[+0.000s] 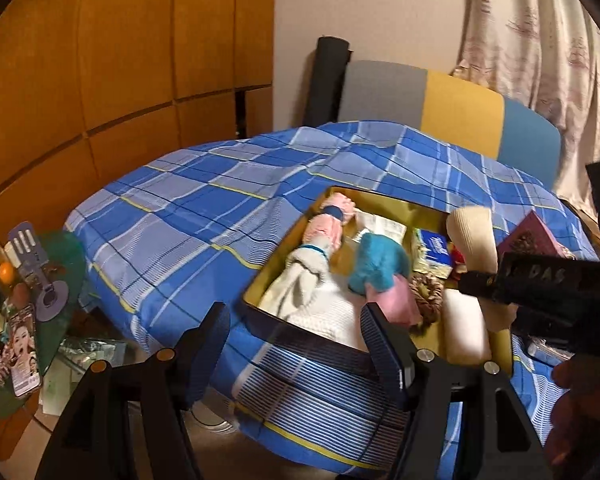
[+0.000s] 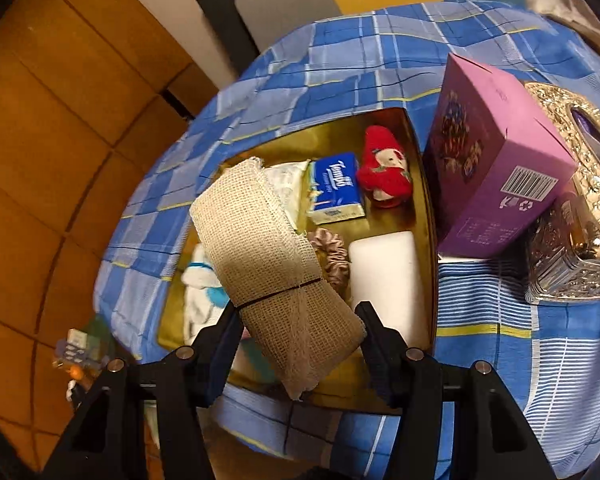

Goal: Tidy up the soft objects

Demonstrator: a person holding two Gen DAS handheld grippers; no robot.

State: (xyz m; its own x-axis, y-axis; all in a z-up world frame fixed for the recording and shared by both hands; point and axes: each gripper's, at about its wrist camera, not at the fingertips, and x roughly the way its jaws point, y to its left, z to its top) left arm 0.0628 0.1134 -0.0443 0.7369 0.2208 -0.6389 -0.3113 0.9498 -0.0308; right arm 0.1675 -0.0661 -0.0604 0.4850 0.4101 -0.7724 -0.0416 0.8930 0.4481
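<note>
A gold tray [image 1: 256,280] [image 2: 422,184] lies on the blue plaid cloth. It holds a pink and white cloth doll [image 1: 320,236], a teal plush [image 1: 374,264], a white towel [image 1: 324,312], a pink scrunchie [image 2: 334,254], a blue tissue pack [image 2: 334,188], a red plush [image 2: 384,172] and a white pad [image 2: 384,276]. My right gripper [image 2: 298,334] is shut on a beige burlap roll [image 2: 268,248] and holds it above the tray; the roll also shows in the left wrist view [image 1: 474,240]. My left gripper [image 1: 294,346] is open and empty at the tray's near edge.
A purple box [image 2: 496,160] and a shiny silver tissue holder [image 2: 580,184] stand right of the tray. A small table with a spatula, a phone and clutter [image 1: 24,292] is at the left. A wooden wardrobe [image 1: 100,60] and a colour-block headboard [image 1: 460,108] are behind.
</note>
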